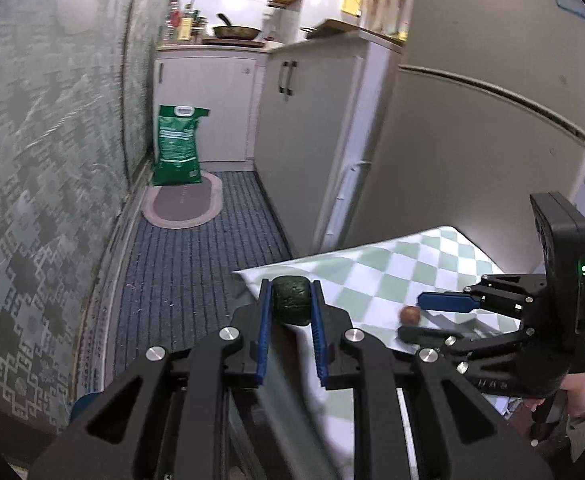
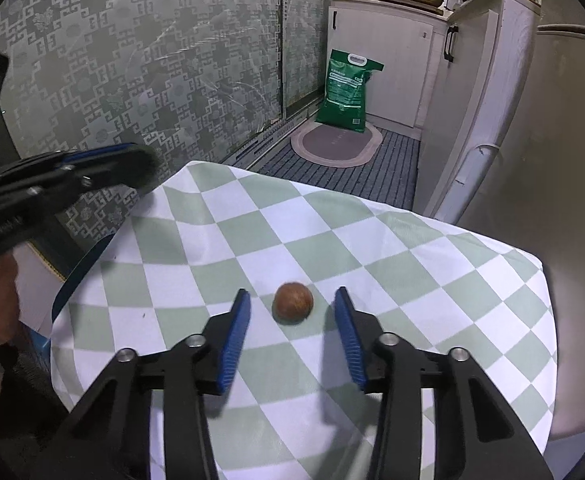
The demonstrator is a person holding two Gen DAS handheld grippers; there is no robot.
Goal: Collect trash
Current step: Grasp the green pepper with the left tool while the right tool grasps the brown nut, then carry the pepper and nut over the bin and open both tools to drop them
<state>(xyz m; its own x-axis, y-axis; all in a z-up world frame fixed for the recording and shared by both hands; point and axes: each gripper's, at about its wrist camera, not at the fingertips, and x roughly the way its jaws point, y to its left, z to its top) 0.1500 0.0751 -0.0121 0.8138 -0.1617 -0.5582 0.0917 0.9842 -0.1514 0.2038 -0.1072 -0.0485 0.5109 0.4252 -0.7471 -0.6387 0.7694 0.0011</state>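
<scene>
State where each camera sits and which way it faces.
Left wrist: on the left gripper, looking down the kitchen aisle; it is shut on a dark green lump; the right gripper and a hand show.
Right wrist: on the right gripper, angled down at the checked tablecloth, open around a brown ball.
Shared: tablecloth, ball, green bag.

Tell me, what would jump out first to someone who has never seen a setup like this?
Probably the left tool, clamped on a dark green lump near the edge of the green-and-white checked tablecloth. Next, the right tool, whose blue fingers flank a small brown ball on the cloth without touching it. Farther back, a bright green bag stands on the kitchen floor beside an oval mat.
</scene>
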